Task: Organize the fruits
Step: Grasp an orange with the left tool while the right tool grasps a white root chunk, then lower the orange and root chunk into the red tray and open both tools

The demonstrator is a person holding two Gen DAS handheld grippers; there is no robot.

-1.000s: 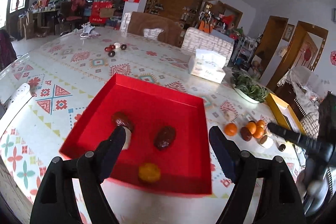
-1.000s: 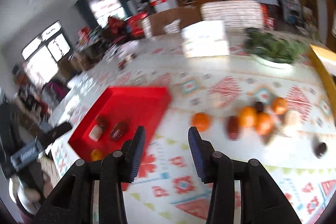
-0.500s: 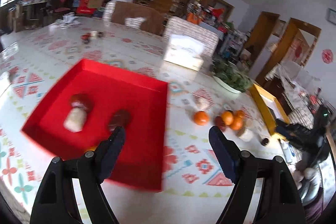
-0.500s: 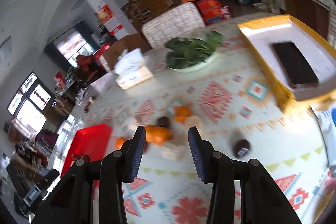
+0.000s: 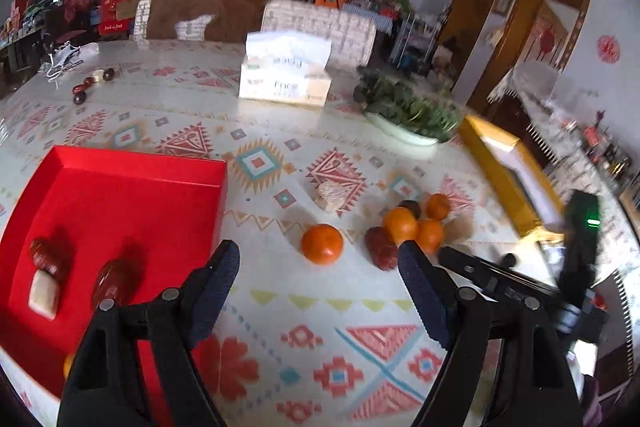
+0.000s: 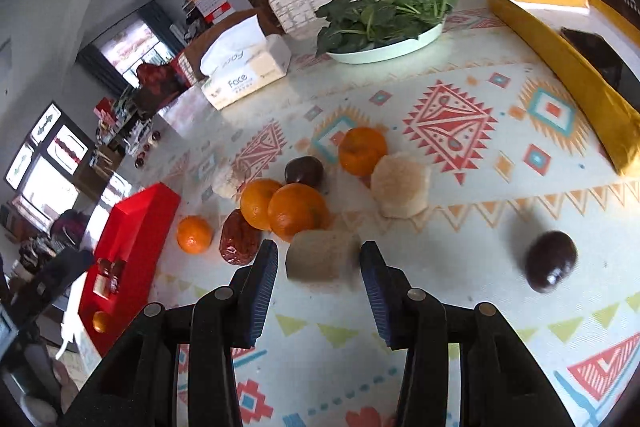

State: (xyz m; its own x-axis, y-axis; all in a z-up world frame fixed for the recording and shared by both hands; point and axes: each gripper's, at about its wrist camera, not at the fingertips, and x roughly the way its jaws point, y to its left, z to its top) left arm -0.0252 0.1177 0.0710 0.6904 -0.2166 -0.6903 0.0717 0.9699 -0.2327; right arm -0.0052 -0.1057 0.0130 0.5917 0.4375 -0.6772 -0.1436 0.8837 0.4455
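Observation:
A red tray (image 5: 120, 187) lies at the left and holds two red dates (image 5: 116, 277), a pale chunk (image 5: 42, 295) and an orange at its near edge. My left gripper (image 5: 318, 279) is open and empty above the tablecloth, just short of a lone orange (image 5: 322, 243). Right of it lies a cluster of oranges (image 5: 400, 223) and a red date (image 5: 380, 249). My right gripper (image 6: 318, 267) is open, its fingers either side of a pale cylindrical chunk (image 6: 322, 261), apart from it. Behind that are oranges (image 6: 296, 211), a dark plum (image 6: 304, 171) and another pale chunk (image 6: 400, 185).
A dark plum (image 6: 550, 265) lies alone at the right. A yellow tray (image 6: 560, 59) with a dark phone sits far right. A plate of greens (image 6: 384, 23) and a tissue box (image 6: 240, 67) stand behind. Small fruits (image 5: 86, 87) lie far left.
My left gripper has swung right, off the red tray toward the loose oranges. My right gripper has come down close to the fruit cluster, its fingers now around the pale chunk.

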